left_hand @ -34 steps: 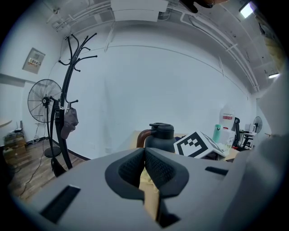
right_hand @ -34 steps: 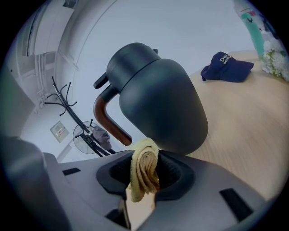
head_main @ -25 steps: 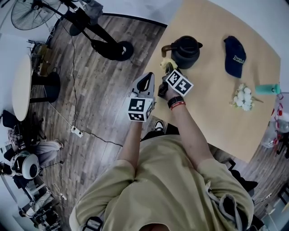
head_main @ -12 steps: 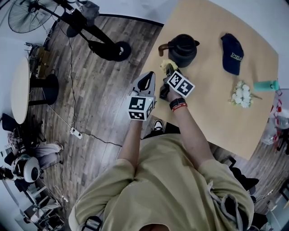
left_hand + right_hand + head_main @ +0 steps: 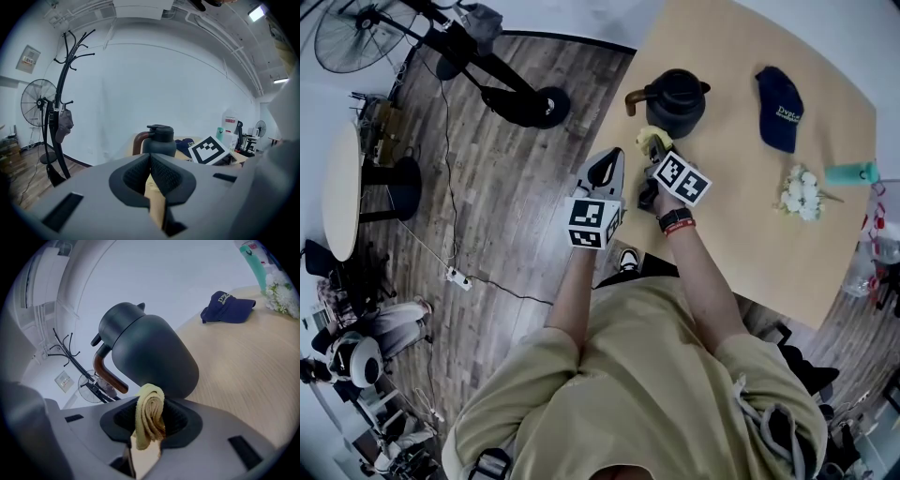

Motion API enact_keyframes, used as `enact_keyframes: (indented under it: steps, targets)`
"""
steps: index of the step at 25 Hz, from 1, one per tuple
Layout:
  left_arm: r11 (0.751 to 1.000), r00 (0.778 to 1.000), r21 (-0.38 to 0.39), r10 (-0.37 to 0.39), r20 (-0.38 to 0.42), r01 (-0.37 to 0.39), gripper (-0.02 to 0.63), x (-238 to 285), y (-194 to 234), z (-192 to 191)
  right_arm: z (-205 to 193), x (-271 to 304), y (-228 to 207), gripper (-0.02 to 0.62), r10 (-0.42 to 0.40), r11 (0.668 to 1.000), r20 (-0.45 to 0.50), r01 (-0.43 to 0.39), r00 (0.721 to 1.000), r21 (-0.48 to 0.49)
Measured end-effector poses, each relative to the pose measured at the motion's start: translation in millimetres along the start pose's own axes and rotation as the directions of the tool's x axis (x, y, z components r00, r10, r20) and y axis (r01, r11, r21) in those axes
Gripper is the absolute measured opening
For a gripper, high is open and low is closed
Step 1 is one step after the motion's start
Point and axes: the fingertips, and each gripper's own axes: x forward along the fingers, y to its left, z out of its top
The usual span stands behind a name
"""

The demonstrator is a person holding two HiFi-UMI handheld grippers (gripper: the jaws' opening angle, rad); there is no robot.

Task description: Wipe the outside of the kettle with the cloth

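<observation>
Clamped tight in the right claw [image 5: 149, 423]: a rolled yellow cloth [image 5: 150, 411], its fold poking up between the jaws. At 12 o'clock from it, just beyond, a dark kettle [image 5: 145, 355] upright on the desk [image 5: 243, 362], brown handle toward 9 o'clock. Cloth close to the kettle's lower wall; contact not clear. Left claw [image 5: 150, 165] pressed together on nothing, off the desk's edge at 8 o'clock from the right one, aimed at the kettle. From the head view, at 3 o'clock from the kettle, a navy cap [image 5: 780, 108]; at 4 o'clock, white flowers [image 5: 800, 195] beside a teal bottle [image 5: 853, 173]. Over the wooden floor [image 5: 516, 187] at 9 o'clock, a coat stand [image 5: 63, 108] and a fan [image 5: 37, 101].
</observation>
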Motion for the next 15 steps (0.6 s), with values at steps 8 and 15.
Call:
enact_keyframes:
  steps: [8,15]
  targets:
    - [1.0,1.0,0.019,-0.017,-0.006,0.017,0.023,7,-10,-1,6,-11,-11,0.131,-0.003,0.996,0.008,0.003,1.0,-0.087]
    - [0.999,0.999,0.026,-0.034,-0.009,0.034,0.023,14,-20,-4,14,-21,-21,0.132,0.015,0.991,0.02,-0.012,1.0,-0.132]
